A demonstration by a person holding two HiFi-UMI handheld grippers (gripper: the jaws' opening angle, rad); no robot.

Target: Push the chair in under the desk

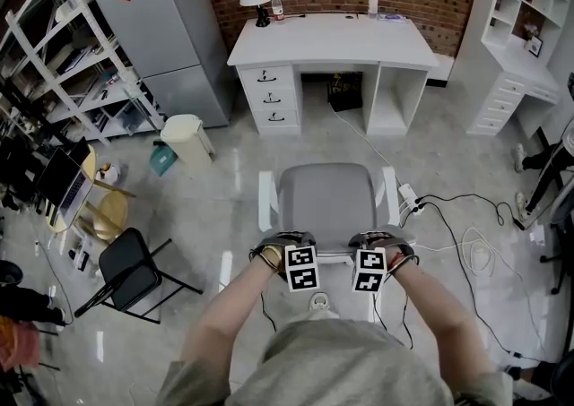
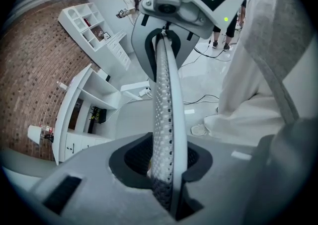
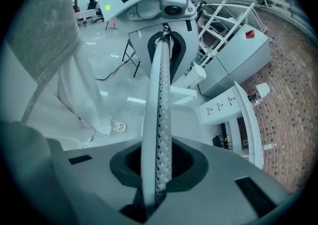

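A chair point(image 1: 327, 198) with a grey seat and white frame stands on the floor, a way in front of the white desk point(image 1: 332, 39), its seat facing the desk's knee gap. I stand behind it. My left gripper point(image 1: 287, 247) is shut on the left part of the backrest's top edge, my right gripper point(image 1: 377, 245) on the right part. In the left gripper view the mesh-and-white backrest edge point(image 2: 166, 114) runs straight into the jaws point(image 2: 164, 169) and fills the gap. The right gripper view shows the same edge point(image 3: 160, 100) clamped between its jaws point(image 3: 158, 172).
A white bin point(image 1: 188, 140) and a grey fridge point(image 1: 166, 28) stand left of the desk. A black folding chair point(image 1: 130, 270) is at my left. A power strip point(image 1: 408, 198) and cables point(image 1: 466, 247) lie on the floor right of the chair. White shelving point(image 1: 525, 28) lines the right wall.
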